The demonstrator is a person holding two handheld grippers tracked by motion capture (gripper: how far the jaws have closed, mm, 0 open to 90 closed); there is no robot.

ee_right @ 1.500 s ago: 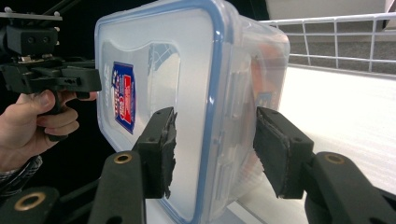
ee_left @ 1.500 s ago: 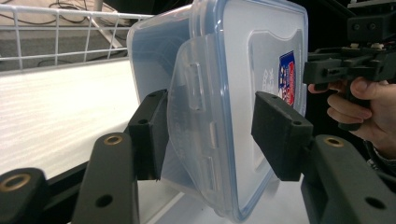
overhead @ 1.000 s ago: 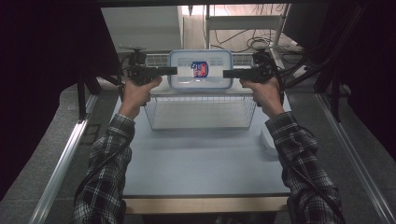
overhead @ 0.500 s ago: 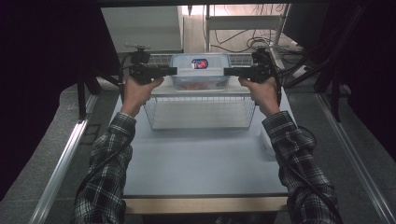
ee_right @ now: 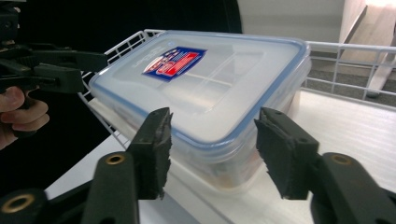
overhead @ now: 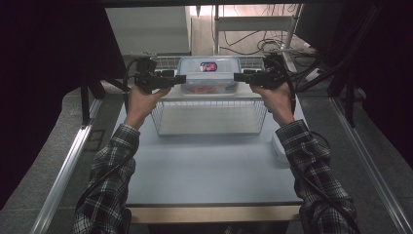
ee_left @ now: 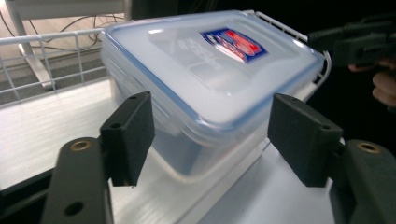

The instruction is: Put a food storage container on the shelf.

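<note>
Both grippers flank the box (overhead: pixel 208 74), which sits on the white surface at the far side of the wire basket (overhead: pixel 209 117), its lid on. Our left gripper (overhead: pixel 179 78) stands at the box's left end; its jaws have just been opening, and in the left gripper view the pads (ee_left: pixel 130 135) stand clear of the box's near corner, which lies between them without contact. Our right gripper (overhead: pixel 239 76) sits at the right end, likewise released, its pads (ee_right: pixel 154 149) either side of the corner but apart from it.

We judge the step to be letting go after setting the box down, or settling for a fresh hold. To do it well, we keep both jaws wide, draw straight back from the ends, and avoid snagging the lid's rim or the basket's wires beyond the box.
</note>
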